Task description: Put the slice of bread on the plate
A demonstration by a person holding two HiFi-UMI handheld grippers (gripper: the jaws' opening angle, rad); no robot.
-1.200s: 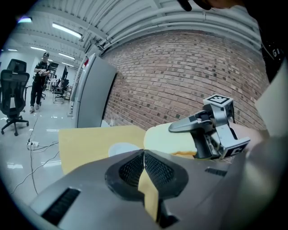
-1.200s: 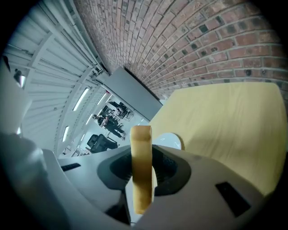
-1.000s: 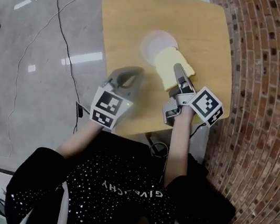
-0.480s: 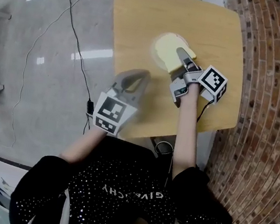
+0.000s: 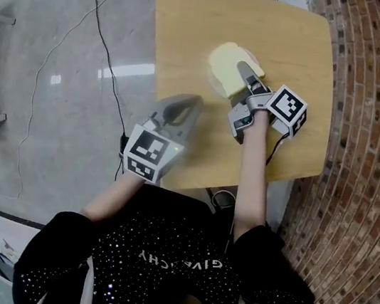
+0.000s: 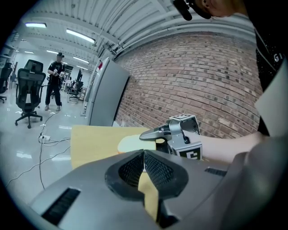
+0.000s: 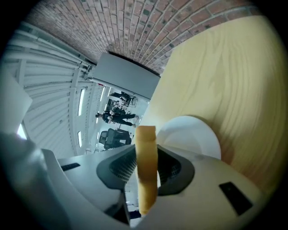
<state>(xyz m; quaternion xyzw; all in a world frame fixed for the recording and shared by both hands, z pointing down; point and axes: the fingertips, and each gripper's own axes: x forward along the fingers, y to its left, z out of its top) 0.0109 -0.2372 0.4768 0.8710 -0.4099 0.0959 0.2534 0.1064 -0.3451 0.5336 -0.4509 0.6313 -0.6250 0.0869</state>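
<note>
Looking down in the head view, a person in a black speckled top (image 5: 172, 260) stands at a small wooden table (image 5: 189, 25) between a grey floor (image 5: 41, 50) and a brick wall (image 5: 372, 142). The right gripper (image 5: 242, 68) reaches over the table's middle and holds the slice of bread (image 5: 228, 62). The slice covers nearly all of the white plate (image 5: 212, 81), of which only a sliver of rim shows. Whether the bread rests on the plate cannot be told from here. The left gripper (image 5: 187, 102) hovers over the table's near left part, apart from the bread and the plate.

In the left gripper view, the left gripper (image 6: 144, 155) has its 2 ribbed pads meeting at the tips, with nothing between them. Beyond it, the right gripper (image 6: 149, 134) points left over the pale slice of bread (image 6: 130, 144).

In the right gripper view, the right gripper (image 7: 146, 158) is closed narrowly on the slice of bread (image 7: 146, 139). The slice shows edge-on, pinched between the 2 pads and sticking out past them. The plate (image 7: 198, 134) lies bare just beyond the jaws on the table (image 7: 225, 76).
</note>
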